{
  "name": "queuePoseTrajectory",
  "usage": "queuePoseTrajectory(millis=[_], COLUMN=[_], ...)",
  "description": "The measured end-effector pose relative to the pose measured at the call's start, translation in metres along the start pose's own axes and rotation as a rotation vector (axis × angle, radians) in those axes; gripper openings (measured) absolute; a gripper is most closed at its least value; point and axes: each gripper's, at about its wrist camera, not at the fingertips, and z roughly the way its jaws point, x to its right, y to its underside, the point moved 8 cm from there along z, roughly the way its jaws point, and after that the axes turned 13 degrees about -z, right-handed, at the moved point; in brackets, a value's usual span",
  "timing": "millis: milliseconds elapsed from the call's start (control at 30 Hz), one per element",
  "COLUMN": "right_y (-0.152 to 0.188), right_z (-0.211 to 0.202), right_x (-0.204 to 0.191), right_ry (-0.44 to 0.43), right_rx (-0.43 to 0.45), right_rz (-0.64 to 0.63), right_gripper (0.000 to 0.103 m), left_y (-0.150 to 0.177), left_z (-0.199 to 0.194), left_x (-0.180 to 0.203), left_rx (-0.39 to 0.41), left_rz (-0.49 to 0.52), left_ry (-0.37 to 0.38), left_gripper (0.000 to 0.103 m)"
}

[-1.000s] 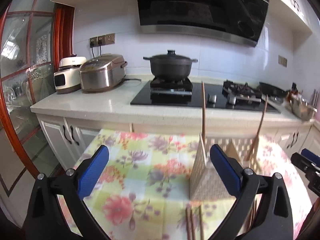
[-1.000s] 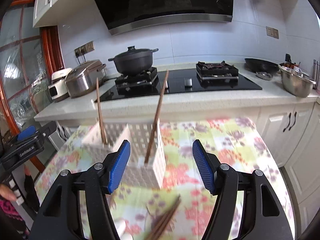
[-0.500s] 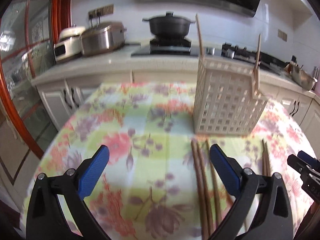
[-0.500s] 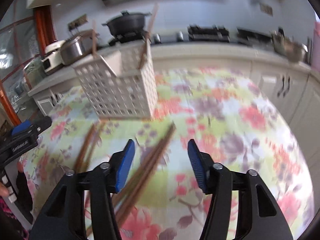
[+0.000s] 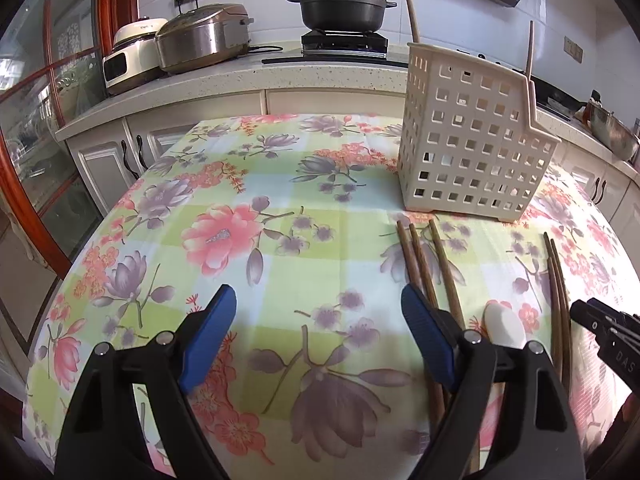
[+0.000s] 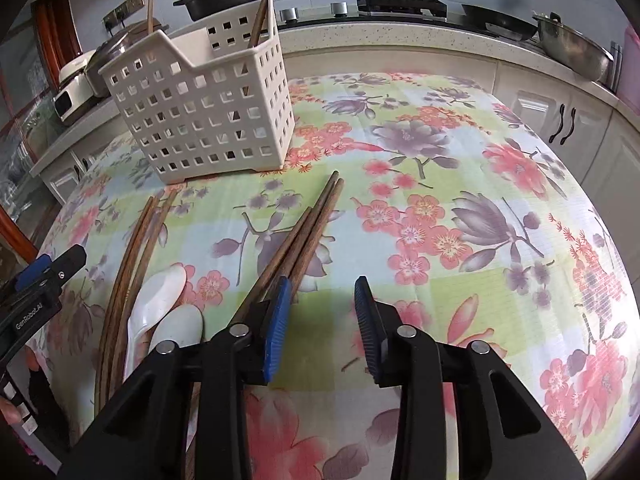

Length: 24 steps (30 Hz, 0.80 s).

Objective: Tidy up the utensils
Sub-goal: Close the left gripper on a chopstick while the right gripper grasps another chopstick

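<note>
Both jaws closing on nothing: our right gripper just right of the chopstick bundle, its long axis running toward the utensil caddy; our left gripper beside another bundle.

- On my right view, the surface lies bare to the right of the chopsticks: free passage there.
- The basket blocks the far left, sticks rising from it.
- The spoons and more chopsticks crowd the strip between my two grippers.
</note>
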Motion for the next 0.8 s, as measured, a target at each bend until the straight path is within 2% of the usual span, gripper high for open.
queuePoseTrajectory(millis=[133,400,500,633,800], right_y=[-0.004,-0.01,-0.011,-0.008,-0.007], right_z=[0.003,0.008,0.008,0.01,0.009], right_x=[0.0,-0.009,-0.012,-0.012,-0.005], right_ry=[0.018,0.0,0.034,0.023,-0.026], right_rx=[-0.01,-0.017,-0.019,-0.025,-0.029], right_rz=[0.0,-0.002,-0.034,-0.034,0.011], right_gripper=[0.031,0.03,0.024,0.015,0.013], left_y=[0.001,0.002,0.003,0.004,0.003], left_z=[0.0,0.002,0.002,0.002,0.002], left_x=[0.0,-0.004,-0.005,-0.004,-0.007], left_rx=[0.005,-0.003,-0.007,-0.007,-0.008], left_rz=[0.008,0.0,-0.004,-0.002,-0.006], left_ry=[0.002,0.007,0.011,0.014,0.012], left_gripper=[0.082,0.082,0.082,0.082,0.082])
